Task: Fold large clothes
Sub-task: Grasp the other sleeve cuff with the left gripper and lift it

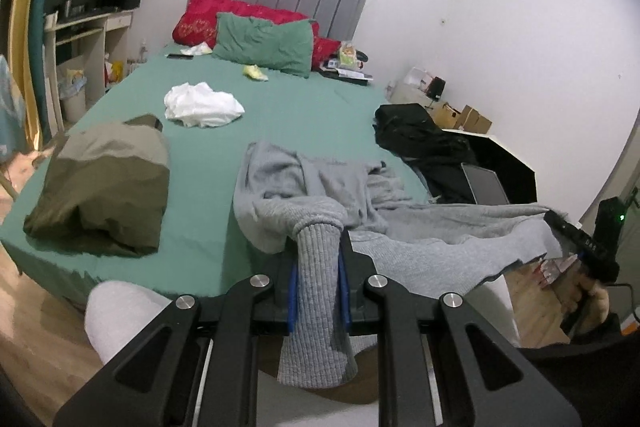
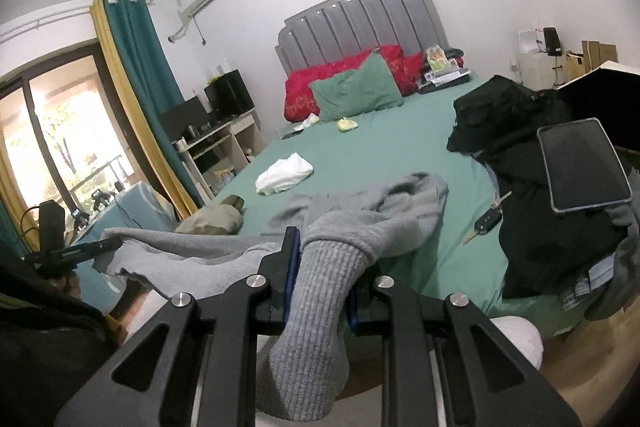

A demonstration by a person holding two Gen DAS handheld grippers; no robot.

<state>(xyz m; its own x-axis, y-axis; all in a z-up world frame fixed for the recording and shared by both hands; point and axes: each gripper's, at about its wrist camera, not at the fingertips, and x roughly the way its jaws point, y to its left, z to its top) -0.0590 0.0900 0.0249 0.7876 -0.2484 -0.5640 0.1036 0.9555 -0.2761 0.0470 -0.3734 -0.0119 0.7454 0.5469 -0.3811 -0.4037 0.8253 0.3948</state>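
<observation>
Over the bed (image 1: 280,107), both tools' pads hide behind gray sweater (image 1: 320,287) cuffs.

My own fingertips vanish under the ribbed cuff (image 1: 320,267) of the grey sweater (image 1: 440,227), so I cannot see where my blue pads (image 1: 292,291) bite. My right gripper (image 1: 576,243) is half buried in the sweater's far hem. Right of the sweater, the black clothes (image 2: 532,187) hide the bed's (image 2: 380,147) edge. The clutter by the headboard (image 2: 360,23) is too small to name.
</observation>
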